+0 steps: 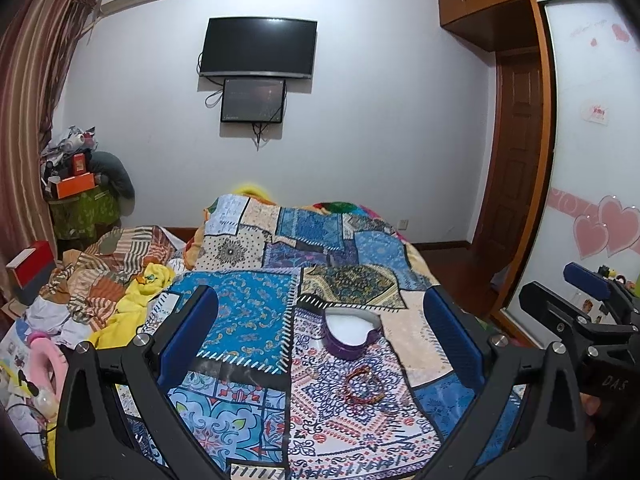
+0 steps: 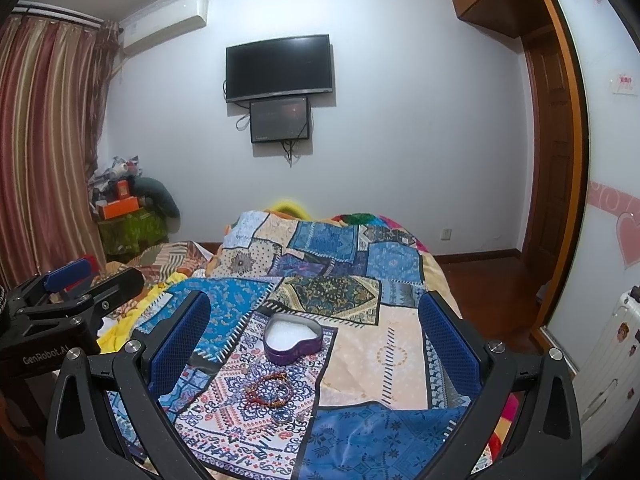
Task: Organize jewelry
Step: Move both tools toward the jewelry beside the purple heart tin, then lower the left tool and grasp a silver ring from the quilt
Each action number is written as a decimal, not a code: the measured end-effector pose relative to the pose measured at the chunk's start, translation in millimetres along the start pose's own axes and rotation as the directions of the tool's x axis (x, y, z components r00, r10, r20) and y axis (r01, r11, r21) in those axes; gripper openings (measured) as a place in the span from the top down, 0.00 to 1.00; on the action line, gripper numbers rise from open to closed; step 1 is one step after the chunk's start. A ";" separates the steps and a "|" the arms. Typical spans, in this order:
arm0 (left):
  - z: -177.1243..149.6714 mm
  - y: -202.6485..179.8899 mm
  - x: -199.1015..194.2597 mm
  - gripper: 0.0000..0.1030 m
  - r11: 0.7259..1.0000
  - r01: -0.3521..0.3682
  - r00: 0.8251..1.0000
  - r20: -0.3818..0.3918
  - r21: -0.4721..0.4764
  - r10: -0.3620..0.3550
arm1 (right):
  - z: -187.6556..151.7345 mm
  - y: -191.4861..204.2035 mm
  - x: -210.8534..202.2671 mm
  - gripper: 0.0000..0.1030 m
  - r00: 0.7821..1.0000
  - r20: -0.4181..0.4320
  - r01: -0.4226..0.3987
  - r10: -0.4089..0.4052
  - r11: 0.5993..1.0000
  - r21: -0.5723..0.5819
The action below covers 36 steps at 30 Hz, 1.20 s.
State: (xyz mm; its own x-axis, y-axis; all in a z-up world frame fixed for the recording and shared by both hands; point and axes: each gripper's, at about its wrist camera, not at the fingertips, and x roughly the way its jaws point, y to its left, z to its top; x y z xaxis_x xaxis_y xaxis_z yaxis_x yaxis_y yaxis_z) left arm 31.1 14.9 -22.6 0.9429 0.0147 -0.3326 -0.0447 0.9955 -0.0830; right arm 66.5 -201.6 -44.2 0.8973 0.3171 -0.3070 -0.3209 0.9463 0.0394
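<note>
Both grippers wide open, empty: left gripper [image 1: 318,336], right gripper [image 2: 316,332]. Red bracelet [image 1: 364,385] lies on the patchwork bedspread [image 1: 248,312], just in front of the open heart-shaped tin [image 1: 351,334], not touching.

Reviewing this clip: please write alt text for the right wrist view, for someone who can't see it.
The open right gripper frames a purple heart-shaped tin with white lining and, nearer the camera, a red braided bracelet lying on a blue patchwork bedspread. The left gripper shows at the left edge; a black wall-mounted television hangs beyond.
</note>
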 end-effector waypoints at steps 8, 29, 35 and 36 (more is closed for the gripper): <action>-12.9 10.2 40.2 0.00 0.999 -0.029 0.994 -0.109 0.032 0.032 | -17.4 -20.5 36.3 0.00 0.992 -0.121 0.039 -0.041 0.999 -0.015; -77.8 9.2 137.4 0.39 0.987 0.148 0.864 -0.494 0.057 -0.101 | -89.9 -36.7 102.2 0.38 0.872 -0.477 -0.141 0.115 0.990 -0.018; -90.0 -4.6 143.9 0.48 0.972 0.227 0.820 -0.549 0.057 -0.159 | -103.3 -27.3 117.8 0.59 0.820 -0.537 -0.227 0.197 0.974 0.011; -91.7 -7.8 144.0 0.48 0.968 0.243 0.813 -0.556 0.058 -0.171 | -104.8 -25.1 118.7 0.61 0.816 -0.540 -0.235 0.204 0.972 0.013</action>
State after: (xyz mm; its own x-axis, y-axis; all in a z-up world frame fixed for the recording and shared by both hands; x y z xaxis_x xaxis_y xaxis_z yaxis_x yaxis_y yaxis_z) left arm 137.0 0.7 -156.0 0.5910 -0.2100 -0.7789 0.2049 0.9729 -0.1068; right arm 149.3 -194.4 -181.3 0.5033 0.4181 -0.7563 -0.5187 0.8461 0.1226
